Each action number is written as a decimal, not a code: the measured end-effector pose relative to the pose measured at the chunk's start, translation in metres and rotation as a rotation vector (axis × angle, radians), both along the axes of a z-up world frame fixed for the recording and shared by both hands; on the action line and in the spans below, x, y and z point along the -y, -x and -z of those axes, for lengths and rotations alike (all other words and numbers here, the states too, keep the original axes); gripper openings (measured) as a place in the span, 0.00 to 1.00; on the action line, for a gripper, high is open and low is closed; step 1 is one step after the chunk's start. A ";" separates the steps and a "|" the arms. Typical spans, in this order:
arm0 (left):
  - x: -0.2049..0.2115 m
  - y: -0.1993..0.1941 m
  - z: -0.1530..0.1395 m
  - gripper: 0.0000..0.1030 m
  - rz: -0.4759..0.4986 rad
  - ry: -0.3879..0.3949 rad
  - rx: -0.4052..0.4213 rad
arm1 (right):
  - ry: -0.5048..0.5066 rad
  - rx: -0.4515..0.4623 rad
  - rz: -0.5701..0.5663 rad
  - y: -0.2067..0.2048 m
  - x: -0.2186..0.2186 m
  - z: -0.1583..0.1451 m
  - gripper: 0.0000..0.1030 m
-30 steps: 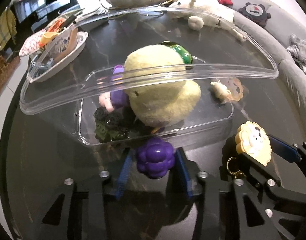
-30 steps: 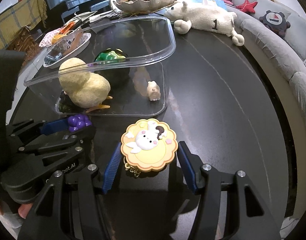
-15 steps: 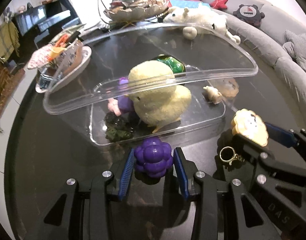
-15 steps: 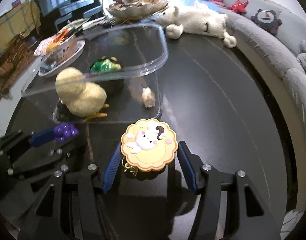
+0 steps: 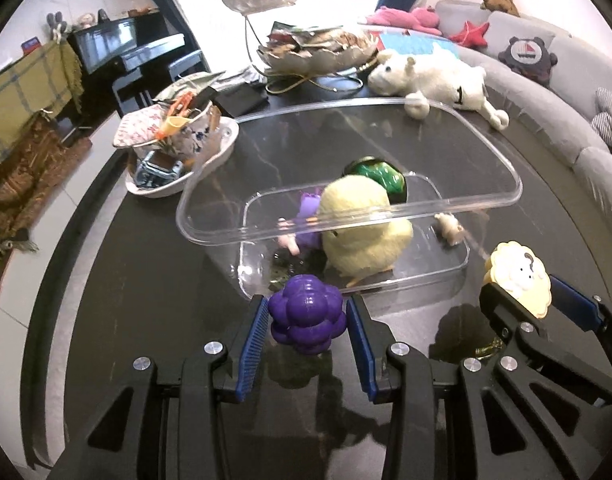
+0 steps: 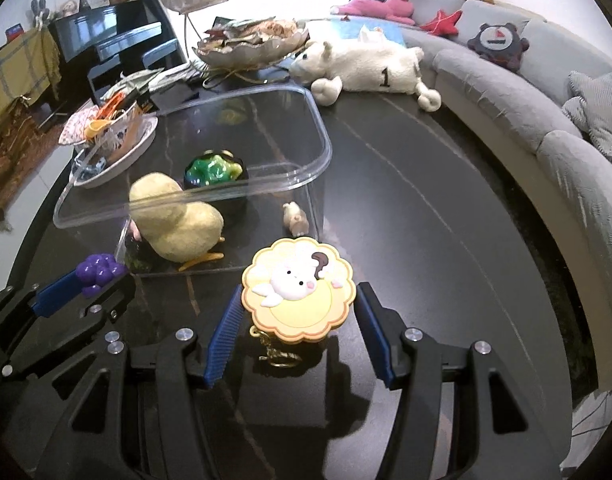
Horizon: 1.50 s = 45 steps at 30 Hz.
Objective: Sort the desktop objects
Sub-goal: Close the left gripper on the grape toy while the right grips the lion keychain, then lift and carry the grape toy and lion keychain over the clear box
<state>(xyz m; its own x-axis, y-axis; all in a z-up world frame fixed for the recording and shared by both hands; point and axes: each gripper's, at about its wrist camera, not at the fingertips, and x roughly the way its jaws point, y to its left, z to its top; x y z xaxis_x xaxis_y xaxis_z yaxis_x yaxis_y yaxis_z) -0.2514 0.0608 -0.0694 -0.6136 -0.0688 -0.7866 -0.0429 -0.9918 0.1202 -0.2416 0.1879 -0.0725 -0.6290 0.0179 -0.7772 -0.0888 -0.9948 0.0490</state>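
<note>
Your left tongs [image 5: 306, 316] are clamped on the purple grape toy [image 5: 306, 314], blue pads pressed against its two sides, and your right tongs [image 6: 298, 308] are clamped on the yellow flower-shaped charm [image 6: 298, 292] with the white animal face, its gold ring dangling below. Both loads hang above the dark bench [image 6: 426, 220], not resting on it.

What matters for the drop is where the clear bin [image 5: 458, 264] lies from each load. From the left tongs it sits straight ahead and just past the grape toy, which hangs close to the bin's near wall. From the right tongs it lies ahead and off to the left, with the charm outside the bin's near right corner. So your left hand looks nearer and better lined up; the right would have to swing leftward.

The bin's long axis runs across your view, and its rim stands higher than the toys inside, so either load probably needs to clear that rim before release. Inside already are the yellow plush chick [image 5: 362, 232], a green glossy toy [image 5: 380, 176], a purple figure [image 5: 310, 216] and a small beige animal [image 6: 296, 218]. The open floor is on the right, near the beige animal. Watch that the two tongs, close side by side, do not collide.
</note>
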 end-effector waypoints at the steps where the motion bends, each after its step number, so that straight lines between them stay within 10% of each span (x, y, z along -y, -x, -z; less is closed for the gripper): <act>1: 0.002 0.000 -0.002 0.35 -0.001 -0.001 -0.005 | 0.000 -0.007 0.002 -0.001 0.001 -0.002 0.52; 45: 0.066 -0.065 -0.114 0.35 -0.061 -0.053 -0.220 | 0.010 -0.233 -0.033 -0.061 0.061 -0.116 0.52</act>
<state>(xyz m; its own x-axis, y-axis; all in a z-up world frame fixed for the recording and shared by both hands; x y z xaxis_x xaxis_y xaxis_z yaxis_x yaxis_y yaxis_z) -0.1868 -0.0048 0.0451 -0.7667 -0.0730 -0.6378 0.0390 -0.9970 0.0673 -0.1808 0.1270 0.0430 -0.7916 -0.0122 -0.6109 -0.0417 -0.9964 0.0739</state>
